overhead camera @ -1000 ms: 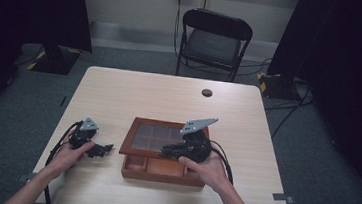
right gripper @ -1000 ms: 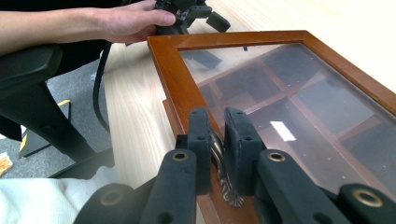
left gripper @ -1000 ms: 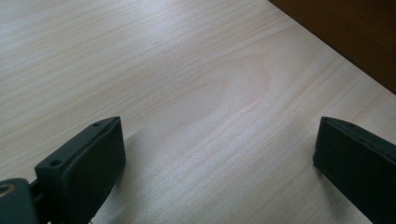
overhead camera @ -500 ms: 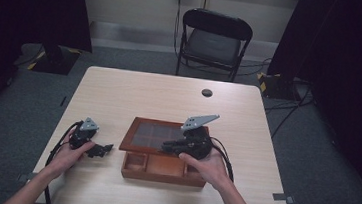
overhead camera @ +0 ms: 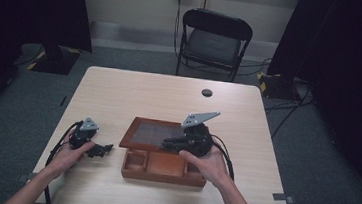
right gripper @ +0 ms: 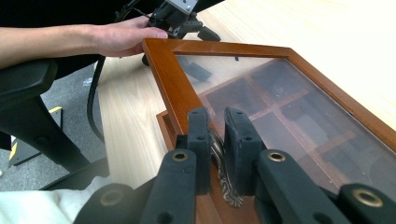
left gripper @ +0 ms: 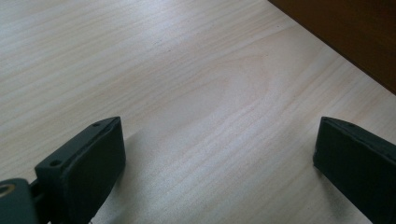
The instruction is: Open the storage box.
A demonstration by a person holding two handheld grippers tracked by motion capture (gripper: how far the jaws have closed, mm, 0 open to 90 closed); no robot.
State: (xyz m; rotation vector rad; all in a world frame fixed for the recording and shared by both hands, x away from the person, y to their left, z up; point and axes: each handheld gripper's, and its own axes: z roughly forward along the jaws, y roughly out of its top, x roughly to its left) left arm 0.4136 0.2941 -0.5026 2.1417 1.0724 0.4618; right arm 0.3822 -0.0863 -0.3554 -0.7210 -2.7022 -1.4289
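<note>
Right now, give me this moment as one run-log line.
right gripper: shut on lid tab | box lid: slid back, front compartments exposed | left gripper: open, on table

Loads of bare tabletop (overhead camera: 144,93) across the upper half of the high view, just a small dark disc (overhead camera: 207,92) near the far edge. Lower centre is blocked by the wooden box (overhead camera: 162,173) and its glass lid (overhead camera: 151,134); bare strips either side.

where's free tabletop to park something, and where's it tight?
Free: the far half of the table, bare but for a small dark disc; the right strip beyond the wooden box; the front edge below it. Tight: the gap between the left gripper and the box, and over its glass lid, where the right gripper works.
</note>
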